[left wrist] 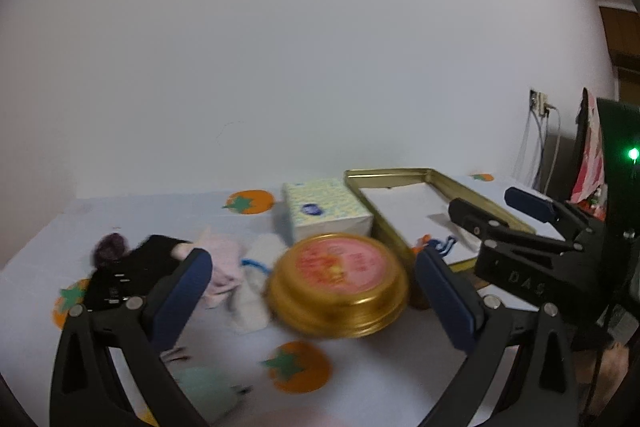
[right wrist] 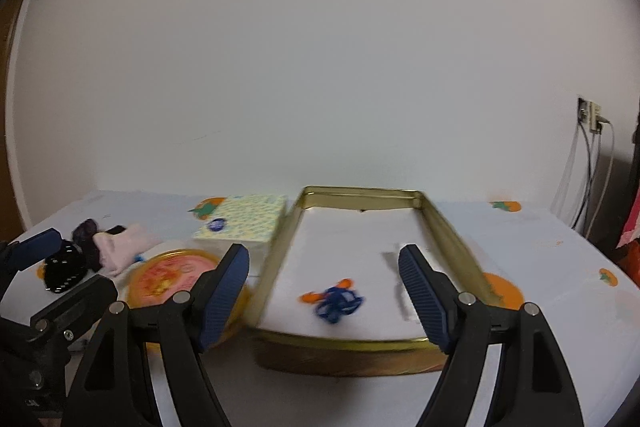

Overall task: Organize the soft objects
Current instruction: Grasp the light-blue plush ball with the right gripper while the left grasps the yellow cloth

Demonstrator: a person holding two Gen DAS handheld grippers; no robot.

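A rectangular gold tin (right wrist: pixel 280 259) lined in white sits on the table; a blue and orange soft item (right wrist: pixel 335 301) lies inside it. My right gripper (right wrist: pixel 324 267) is open and empty, just above the tin's near end. My left gripper (left wrist: pixel 314 275) is open and empty, its fingers either side of a round gold tin with a pink lid (left wrist: pixel 338 285). Behind it lie a pink cloth (left wrist: pixel 224 263), a white sock with a blue stripe (left wrist: pixel 256 279), a black cloth (left wrist: pixel 132 275) and a purple item (left wrist: pixel 110 245). A mint soft item (left wrist: pixel 208 391) lies near the left gripper's base.
A patterned tissue pack (left wrist: pixel 326 211) stands left of the rectangular tin (left wrist: pixel 392 227). The tablecloth (right wrist: pixel 540 251) is white with orange fruit prints. A white wall is behind the table. Cables hang from a socket (right wrist: pixel 590 115) at the right.
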